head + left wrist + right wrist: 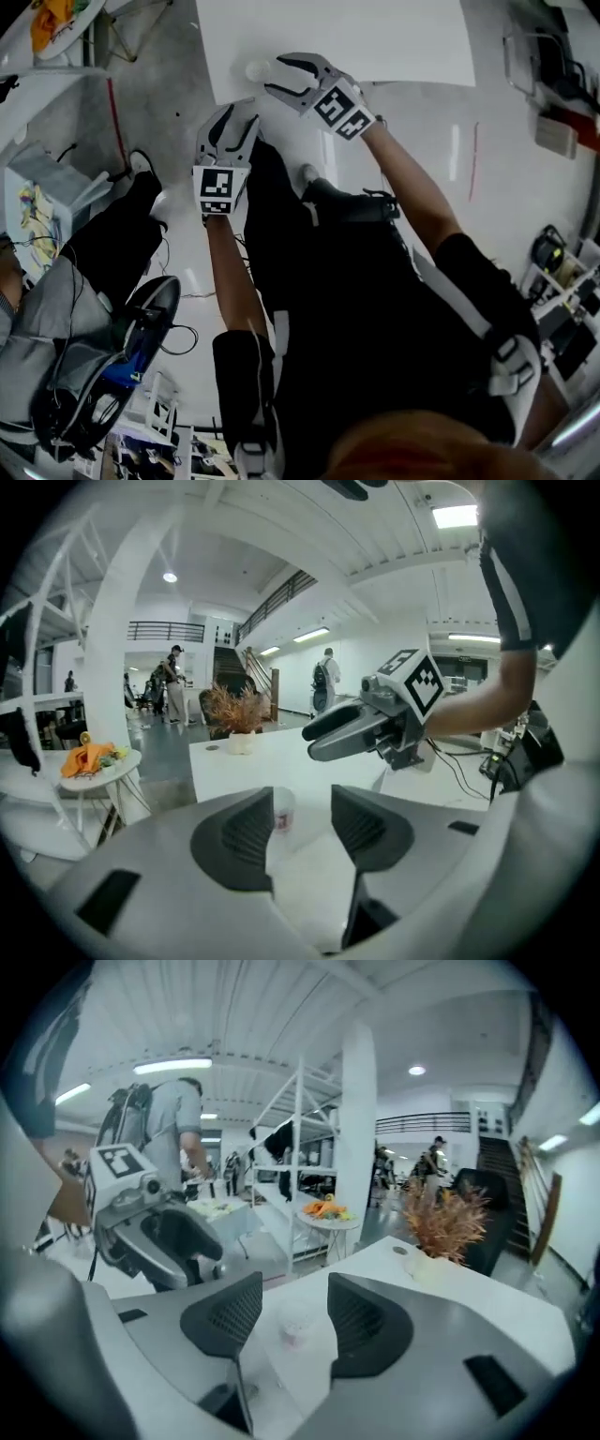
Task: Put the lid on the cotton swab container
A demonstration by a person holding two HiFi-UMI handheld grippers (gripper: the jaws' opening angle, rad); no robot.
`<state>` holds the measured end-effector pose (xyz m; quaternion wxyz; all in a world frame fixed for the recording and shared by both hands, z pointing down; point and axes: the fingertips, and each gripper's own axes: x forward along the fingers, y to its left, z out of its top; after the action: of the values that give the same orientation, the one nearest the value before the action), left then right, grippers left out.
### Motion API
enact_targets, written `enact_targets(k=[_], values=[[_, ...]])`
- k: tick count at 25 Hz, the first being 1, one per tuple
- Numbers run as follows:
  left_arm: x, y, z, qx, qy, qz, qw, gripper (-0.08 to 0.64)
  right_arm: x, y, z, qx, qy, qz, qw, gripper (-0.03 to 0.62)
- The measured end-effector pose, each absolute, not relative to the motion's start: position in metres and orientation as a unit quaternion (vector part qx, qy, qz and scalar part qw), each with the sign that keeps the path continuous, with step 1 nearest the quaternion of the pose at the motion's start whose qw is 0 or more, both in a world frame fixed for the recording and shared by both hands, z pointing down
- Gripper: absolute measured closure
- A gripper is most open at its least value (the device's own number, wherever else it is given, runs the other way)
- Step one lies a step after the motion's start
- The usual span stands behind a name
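Observation:
The cotton swab container (255, 69) is a small clear round tub with a pinkish label, standing near the front left of the white table (394, 37). I cannot tell its lid apart from it. My right gripper (275, 75) hovers just right of it, open and empty. Below it, my left gripper (236, 112) is open and empty too. In the left gripper view the container (284, 812) stands beyond the open jaws of the left gripper (302, 803), with the right gripper (342, 733) above. In the right gripper view the container (294, 1327) sits ahead of the right gripper (295, 1288).
A vase of dried plants (239, 731) (441, 1232) stands at the table's far end. Past the table is a small round side table with orange things (94, 761) (328, 1213). A seated person (84, 309) and cables lie to my left. People walk in the background.

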<state>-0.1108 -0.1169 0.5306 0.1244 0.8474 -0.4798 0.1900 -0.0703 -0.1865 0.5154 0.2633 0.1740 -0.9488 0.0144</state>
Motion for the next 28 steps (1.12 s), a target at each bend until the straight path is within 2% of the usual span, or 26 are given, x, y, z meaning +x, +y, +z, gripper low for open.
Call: enact_targets(k=[2, 3, 5, 10, 18, 28], values=[[-0.108, -0.101, 0.507, 0.827, -0.519, 0.178, 0.124, 0.437, -0.054, -0.183, 0.488, 0.21, -0.95, 0.052, 0.224, 0.385], [-0.105, -0.094, 0.492, 0.815, -0.541, 0.166, 0.123, 0.474, -0.044, -0.179, 0.476, 0.224, -0.949, 0.067, 0.21, 0.41], [-0.095, -0.084, 0.46, 0.792, -0.582, 0.135, 0.123, 0.52, -0.02, -0.172, 0.454, 0.254, -0.943, 0.088, 0.195, 0.505], [-0.09, -0.049, 0.395, 0.729, -0.672, 0.061, 0.117, 0.548, 0.022, -0.139, 0.422, 0.305, -0.929, 0.12, 0.173, 0.578], [-0.078, 0.019, 0.328, 0.703, -0.707, 0.044, 0.069, 0.548, 0.056, -0.07, 0.367, 0.329, -0.927, 0.139, 0.114, 0.584], [-0.069, 0.08, 0.297, 0.718, -0.694, 0.009, 0.056, 0.548, 0.061, 0.016, 0.321, 0.348, -0.929, 0.106, 0.067, 0.584]])
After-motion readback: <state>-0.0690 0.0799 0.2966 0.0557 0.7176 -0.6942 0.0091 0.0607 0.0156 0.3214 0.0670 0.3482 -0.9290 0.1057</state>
